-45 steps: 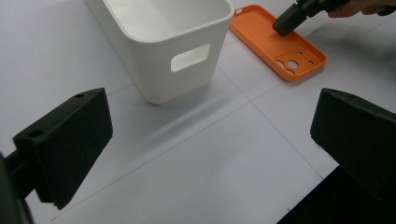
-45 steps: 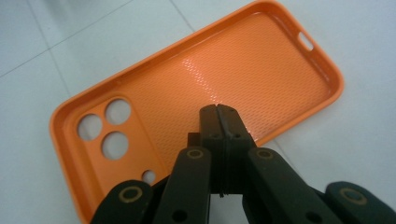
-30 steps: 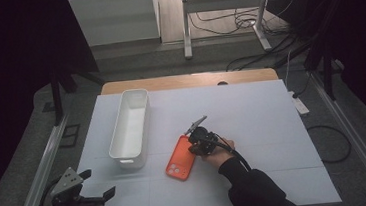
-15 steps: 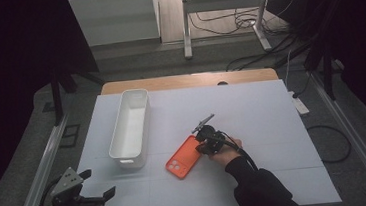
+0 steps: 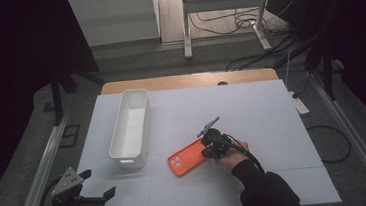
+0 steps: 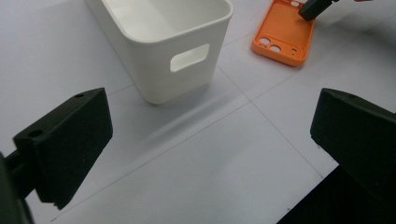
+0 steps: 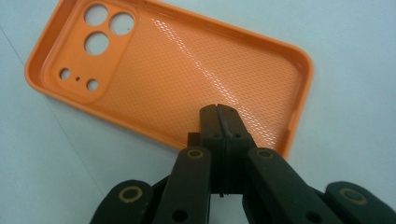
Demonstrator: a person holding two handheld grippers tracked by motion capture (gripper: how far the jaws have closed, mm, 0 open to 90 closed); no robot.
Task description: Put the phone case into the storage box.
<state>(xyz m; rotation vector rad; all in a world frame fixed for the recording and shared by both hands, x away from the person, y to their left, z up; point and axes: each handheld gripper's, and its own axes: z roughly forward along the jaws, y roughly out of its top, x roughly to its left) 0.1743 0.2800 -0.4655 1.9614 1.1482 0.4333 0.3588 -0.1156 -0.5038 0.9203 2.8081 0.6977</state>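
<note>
Meanwhile, right gripper [image 7: 218,108] fingers pressed together — over the orange phone case [image 7: 187,70].

You are working at a white table [image 5: 273,125] with thin lines crossing its surface. A long white bin [image 5: 130,127] is standing on its left part, with the open side up. An orange phone case [image 5: 188,157] is lying flat just beside the bin's near end, inner side facing up. At the far edge, a wooden board [image 5: 189,81] is showing.
</note>
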